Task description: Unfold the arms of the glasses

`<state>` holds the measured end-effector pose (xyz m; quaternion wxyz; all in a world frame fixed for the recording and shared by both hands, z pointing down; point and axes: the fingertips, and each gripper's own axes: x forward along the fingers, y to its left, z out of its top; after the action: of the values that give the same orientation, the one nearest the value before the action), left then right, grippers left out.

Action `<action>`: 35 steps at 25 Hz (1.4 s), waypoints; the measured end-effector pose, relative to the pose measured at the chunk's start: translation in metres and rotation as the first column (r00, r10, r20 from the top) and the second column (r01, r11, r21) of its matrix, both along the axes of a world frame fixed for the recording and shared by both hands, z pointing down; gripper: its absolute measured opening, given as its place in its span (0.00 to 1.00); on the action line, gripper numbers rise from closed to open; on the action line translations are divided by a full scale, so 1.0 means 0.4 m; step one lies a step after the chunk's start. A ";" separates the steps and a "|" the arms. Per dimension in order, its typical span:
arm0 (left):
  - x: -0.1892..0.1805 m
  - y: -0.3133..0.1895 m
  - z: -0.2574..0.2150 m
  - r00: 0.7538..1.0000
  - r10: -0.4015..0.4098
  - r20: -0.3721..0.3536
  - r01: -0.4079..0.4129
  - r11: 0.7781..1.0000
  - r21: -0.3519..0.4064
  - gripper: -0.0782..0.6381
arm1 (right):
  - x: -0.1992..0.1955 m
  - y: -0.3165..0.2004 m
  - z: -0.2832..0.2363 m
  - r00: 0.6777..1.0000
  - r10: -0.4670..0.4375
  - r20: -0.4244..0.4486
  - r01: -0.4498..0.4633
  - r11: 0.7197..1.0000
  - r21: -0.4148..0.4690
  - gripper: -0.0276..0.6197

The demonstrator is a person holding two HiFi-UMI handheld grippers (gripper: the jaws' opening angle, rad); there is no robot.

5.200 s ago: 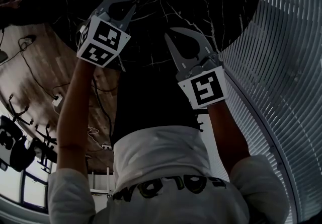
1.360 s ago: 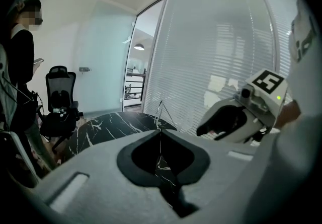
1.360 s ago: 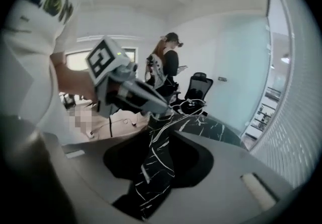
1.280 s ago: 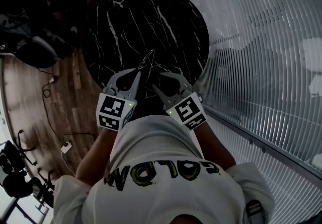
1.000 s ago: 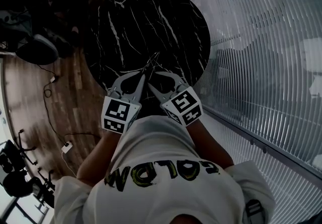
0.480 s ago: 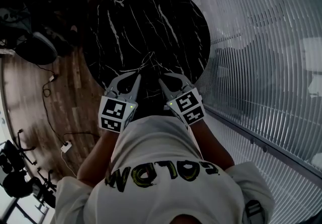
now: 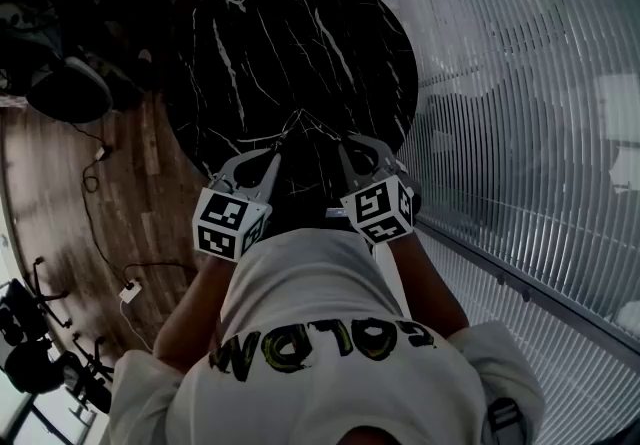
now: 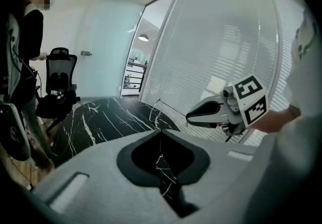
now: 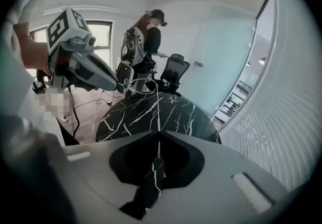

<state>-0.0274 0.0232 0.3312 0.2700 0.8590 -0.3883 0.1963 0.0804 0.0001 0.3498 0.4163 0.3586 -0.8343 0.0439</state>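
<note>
Thin wire-framed glasses (image 7: pixel 300 121) hang just above the near edge of the round black marble table (image 7: pixel 300 23), between my two grippers. The left gripper (image 7: pixel 277 148) is shut on the frame's left side; in the left gripper view a fine wire (image 8: pixel 155 109) rises from its closed tips (image 8: pixel 160 130). My right gripper (image 7: pixel 347 141) has just been closing, and its jaws now pinch a slim arm of the glasses (image 9: pixel 157 112) at their tips (image 9: pixel 158 132). Each gripper view also catches the other gripper: the right gripper (image 8: pixel 190 116) and the left gripper (image 9: pixel 121 88).
A ribbed glass wall (image 7: pixel 520 113) runs close along the table's right side. On the far side a black office chair (image 8: pixel 59 84) stands beside a person (image 9: pixel 146 42). Cables (image 7: pixel 110 183) trail over the wooden floor at the left.
My right gripper has slid to the right, away from the left one, rolled over and closed its jaws on the glasses' arm. The left gripper has sunk slightly.
</note>
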 end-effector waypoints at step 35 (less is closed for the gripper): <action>-0.017 -0.041 0.465 1.000 -0.020 -0.024 0.014 0.966 -0.260 0.11 | -0.006 -0.004 0.244 0.968 0.103 0.229 -0.063 0.983 -0.175 0.14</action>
<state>-0.0341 0.0070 0.5173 0.3869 0.8153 -0.3630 0.2319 0.0780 -0.0015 0.4476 0.3403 0.3494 -0.8557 0.1732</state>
